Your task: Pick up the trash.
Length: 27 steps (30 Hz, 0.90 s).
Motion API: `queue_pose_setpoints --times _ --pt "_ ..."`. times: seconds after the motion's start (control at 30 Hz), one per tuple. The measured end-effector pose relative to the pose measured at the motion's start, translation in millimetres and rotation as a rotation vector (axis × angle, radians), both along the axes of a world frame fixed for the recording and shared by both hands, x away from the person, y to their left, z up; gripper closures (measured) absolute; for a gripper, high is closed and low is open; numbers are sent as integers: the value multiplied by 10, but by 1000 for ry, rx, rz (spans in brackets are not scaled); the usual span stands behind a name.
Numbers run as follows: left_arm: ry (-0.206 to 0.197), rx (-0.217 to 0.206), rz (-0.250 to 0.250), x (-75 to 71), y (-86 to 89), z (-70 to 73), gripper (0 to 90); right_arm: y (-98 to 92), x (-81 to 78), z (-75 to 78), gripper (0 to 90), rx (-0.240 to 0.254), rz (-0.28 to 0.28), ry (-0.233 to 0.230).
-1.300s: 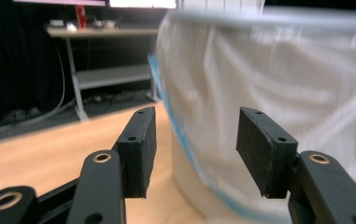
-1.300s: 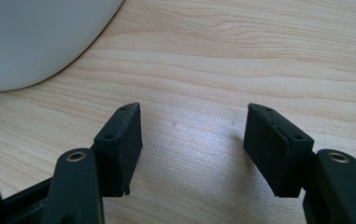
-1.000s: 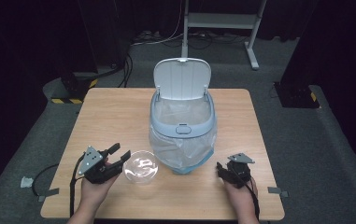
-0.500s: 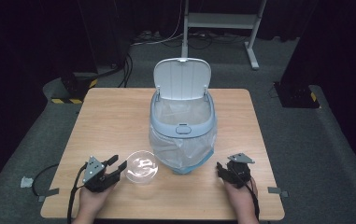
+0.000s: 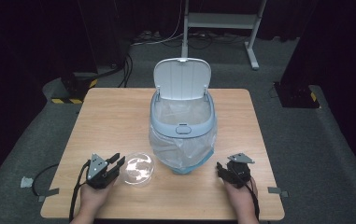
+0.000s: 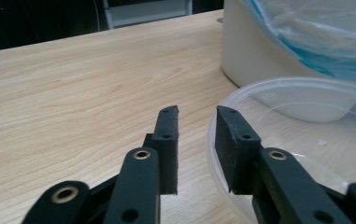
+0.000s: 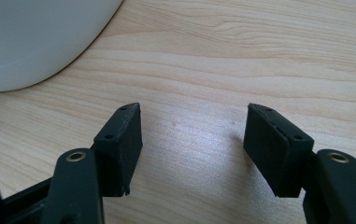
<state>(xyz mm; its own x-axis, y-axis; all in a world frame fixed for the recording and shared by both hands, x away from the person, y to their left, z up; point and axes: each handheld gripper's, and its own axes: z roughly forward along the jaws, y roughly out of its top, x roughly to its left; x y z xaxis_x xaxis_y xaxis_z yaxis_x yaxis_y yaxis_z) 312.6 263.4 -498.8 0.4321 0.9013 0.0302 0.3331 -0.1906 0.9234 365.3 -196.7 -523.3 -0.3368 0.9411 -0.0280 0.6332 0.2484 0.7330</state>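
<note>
the left tool point(image 6: 195, 128) has just been closing, its jaws straddling the near rim of the clear plastic bowl point(image 5: 138, 169), not yet pinching; right tool point(image 7: 192, 140) rests open, empty.

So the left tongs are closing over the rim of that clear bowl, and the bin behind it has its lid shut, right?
Not quite: the bin has its lid standing open, as the high view shows. The rest holds: the left tongs have just been closing, with the rim of the clear bowl between their jaws.
</note>
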Motion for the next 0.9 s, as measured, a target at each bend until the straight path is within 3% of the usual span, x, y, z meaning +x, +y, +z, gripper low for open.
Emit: queue_pose_setpoints --times 0.37,0.5,0.9 --pt "4 41 53 62 106 -27 749 0 0 0 372 -1 1 0" --pt "21 44 78 73 156 -62 756 0 0 0 372 0 0 0" --pt "87 90 86 107 168 -179 764 0 0 0 372 -1 0 0"
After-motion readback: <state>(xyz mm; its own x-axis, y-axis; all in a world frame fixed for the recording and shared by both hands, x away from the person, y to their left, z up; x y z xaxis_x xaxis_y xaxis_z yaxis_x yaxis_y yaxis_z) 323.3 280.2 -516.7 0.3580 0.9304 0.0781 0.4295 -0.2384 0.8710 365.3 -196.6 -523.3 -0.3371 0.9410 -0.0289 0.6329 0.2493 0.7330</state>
